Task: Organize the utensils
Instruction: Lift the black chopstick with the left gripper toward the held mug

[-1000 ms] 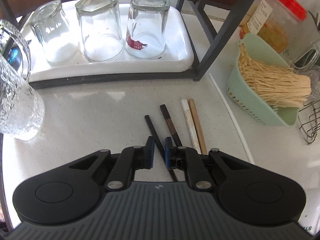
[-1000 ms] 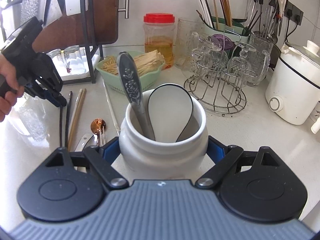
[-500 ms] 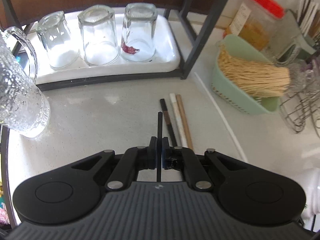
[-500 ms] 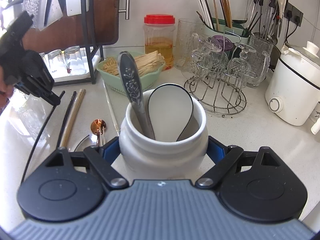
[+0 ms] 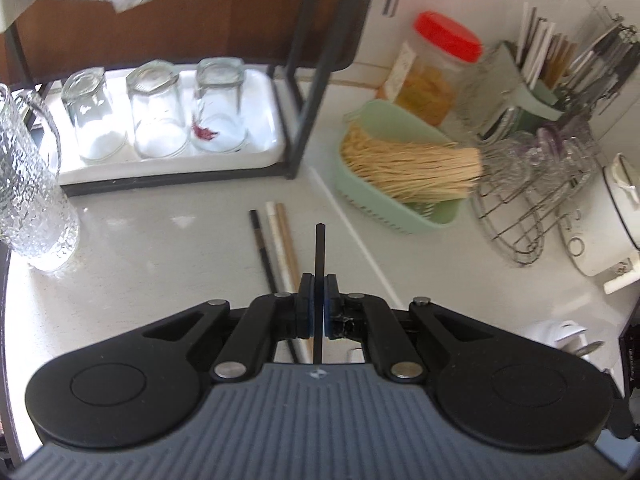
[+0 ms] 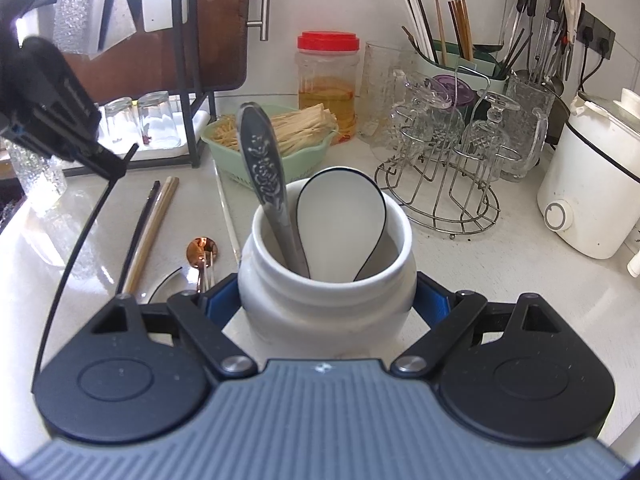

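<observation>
While clamped in left hand-held gripper [image 5: 318,306], black chopstick [image 5: 319,256] hangs above counter (clear of it).

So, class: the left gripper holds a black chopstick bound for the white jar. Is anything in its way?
Over the counter, nothing visible blocks the black chopstick held by the left gripper. The white jar already holds a metal spoon and a ceramic spoon, which crowd its mouth, though open room remains beside them.
</observation>
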The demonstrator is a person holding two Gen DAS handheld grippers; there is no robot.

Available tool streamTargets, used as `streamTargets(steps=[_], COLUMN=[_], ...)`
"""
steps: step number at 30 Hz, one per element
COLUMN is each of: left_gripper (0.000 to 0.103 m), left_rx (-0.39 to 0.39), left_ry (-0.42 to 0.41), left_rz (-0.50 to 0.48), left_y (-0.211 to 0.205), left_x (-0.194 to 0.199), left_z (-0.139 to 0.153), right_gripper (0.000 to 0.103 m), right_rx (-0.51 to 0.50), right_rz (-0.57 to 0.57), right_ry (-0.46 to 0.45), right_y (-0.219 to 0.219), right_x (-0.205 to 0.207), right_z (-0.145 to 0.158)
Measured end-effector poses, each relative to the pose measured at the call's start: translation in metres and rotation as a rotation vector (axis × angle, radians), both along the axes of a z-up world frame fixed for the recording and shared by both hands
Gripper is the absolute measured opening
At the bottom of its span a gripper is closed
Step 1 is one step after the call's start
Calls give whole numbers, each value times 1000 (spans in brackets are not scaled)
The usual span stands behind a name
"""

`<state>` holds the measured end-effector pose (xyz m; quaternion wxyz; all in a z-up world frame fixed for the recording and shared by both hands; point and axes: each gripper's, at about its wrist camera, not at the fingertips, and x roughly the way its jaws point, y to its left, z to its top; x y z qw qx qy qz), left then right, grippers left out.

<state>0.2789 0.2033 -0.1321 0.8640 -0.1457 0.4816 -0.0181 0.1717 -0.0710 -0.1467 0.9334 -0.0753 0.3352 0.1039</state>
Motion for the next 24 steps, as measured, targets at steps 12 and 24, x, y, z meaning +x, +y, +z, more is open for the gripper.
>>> streamTargets(steps=[12, 24], left_gripper=[5, 5], left_rx=[-55, -114], left_ry=[-114, -259], left_rz=[-39, -107], left_y=[-26, -51], left_x=[-12, -13], left_z=[49, 108], right_gripper=[91, 91], right_rx=[-1, 2], right_rz=[35, 73], right_ry=[-4, -6], right_y=[-1, -3], right_x=[1, 2], right_z=[-1, -1])
